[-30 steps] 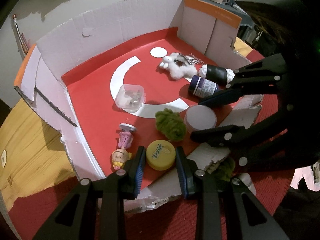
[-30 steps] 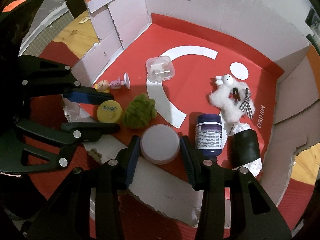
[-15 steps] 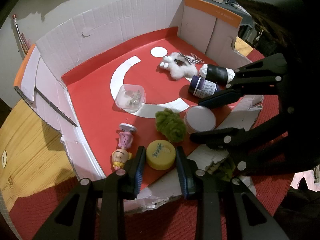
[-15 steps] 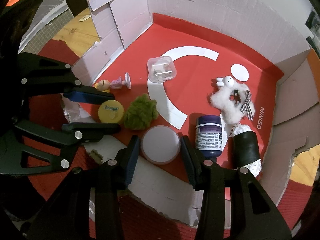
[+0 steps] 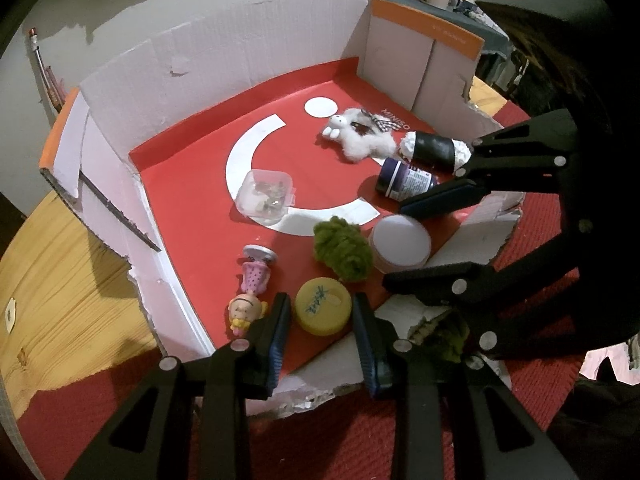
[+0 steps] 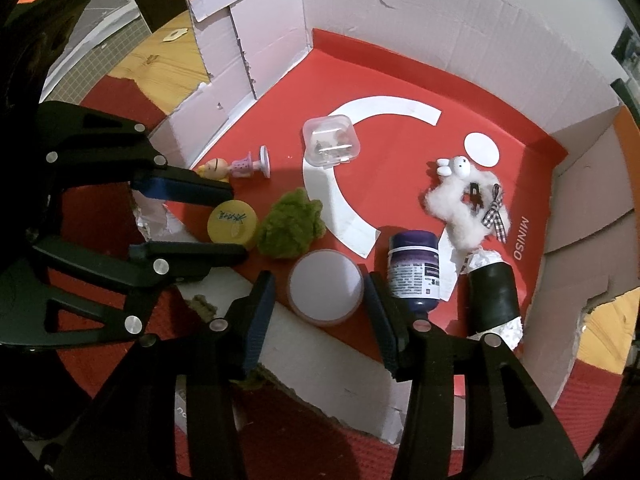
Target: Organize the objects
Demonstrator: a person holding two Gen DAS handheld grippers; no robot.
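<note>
The left gripper fingers stand loose around the yellow cap and the right gripper, just widening, brackets the white lid, green moss between

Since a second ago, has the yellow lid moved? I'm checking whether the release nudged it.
No. The yellow lid lies in the same spot beside the green fuzzy ball while the left gripper's jaws opened slightly.

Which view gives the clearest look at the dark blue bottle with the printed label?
The right wrist view: the dark blue bottle with the printed label lies close, cap and label unobstructed. In the left wrist view the bottle is farther off, its base hidden behind the right tool.
</note>
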